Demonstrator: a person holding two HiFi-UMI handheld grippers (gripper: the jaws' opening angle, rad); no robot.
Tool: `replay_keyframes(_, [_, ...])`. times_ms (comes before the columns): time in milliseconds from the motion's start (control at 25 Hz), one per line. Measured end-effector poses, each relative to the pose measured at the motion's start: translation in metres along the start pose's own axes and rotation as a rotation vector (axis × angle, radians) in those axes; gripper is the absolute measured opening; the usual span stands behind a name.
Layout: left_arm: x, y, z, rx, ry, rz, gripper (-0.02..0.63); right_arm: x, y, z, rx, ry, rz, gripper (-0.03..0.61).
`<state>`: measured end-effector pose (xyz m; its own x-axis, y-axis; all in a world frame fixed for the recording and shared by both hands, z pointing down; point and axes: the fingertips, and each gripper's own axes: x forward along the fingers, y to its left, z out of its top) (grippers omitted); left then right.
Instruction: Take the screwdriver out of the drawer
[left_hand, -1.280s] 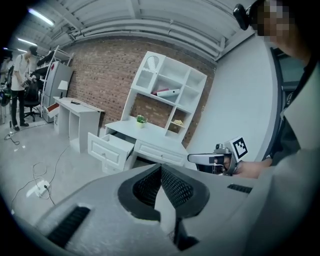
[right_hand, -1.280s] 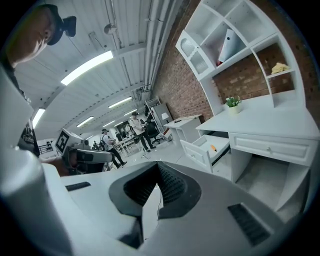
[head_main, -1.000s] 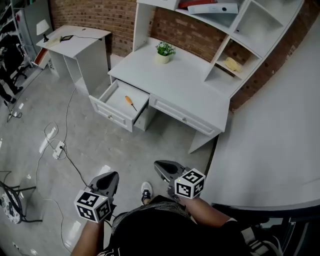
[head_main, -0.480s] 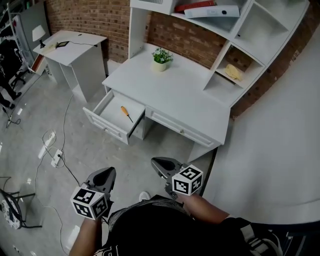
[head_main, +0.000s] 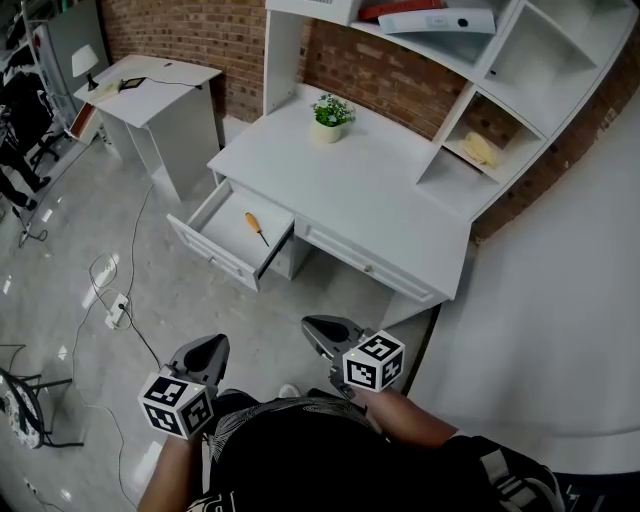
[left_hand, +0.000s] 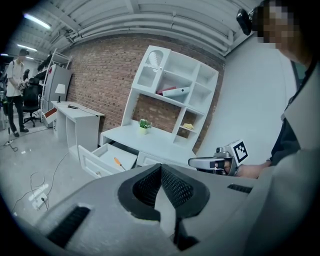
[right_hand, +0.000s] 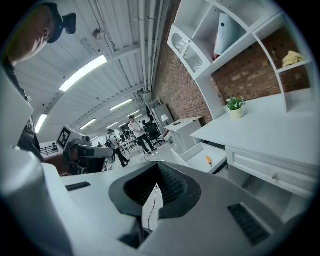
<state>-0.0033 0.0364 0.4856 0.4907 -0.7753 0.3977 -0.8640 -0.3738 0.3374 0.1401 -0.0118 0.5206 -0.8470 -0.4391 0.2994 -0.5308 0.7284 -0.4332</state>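
Observation:
The screwdriver (head_main: 256, 226), orange-handled with a thin dark shaft, lies in the open left drawer (head_main: 212, 243) of the white desk (head_main: 360, 190). It also shows small in the left gripper view as the screwdriver (left_hand: 118, 162), and in the right gripper view as the screwdriver (right_hand: 208, 160). My left gripper (head_main: 208, 350) and right gripper (head_main: 318, 330) hang close to my body above the floor, far short of the drawer. Both are shut with nothing between the jaws, as the left gripper (left_hand: 161, 169) and right gripper (right_hand: 159, 167) show in their own views.
A potted plant (head_main: 329, 108) stands at the desk's back, under a shelf unit (head_main: 500, 60). A small white side table (head_main: 155, 80) stands left of the desk. Cables and a power strip (head_main: 117, 305) lie on the floor, and a chair base (head_main: 20, 410) is at far left. People (right_hand: 135, 132) stand far behind.
The head view has shifted slightly, so the desk and drawer sit a bit lower in the picture. Both grippers stay shut and low in front of my body. The screwdriver has not moved.

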Motion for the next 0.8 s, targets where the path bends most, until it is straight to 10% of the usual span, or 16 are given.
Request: replay_keyframes(800, [0.039,0.01,0.015,0.021,0.023,-0.072,0.017,0.006,-0.025,0.0,0.021,0.006,-0.054,0.005])
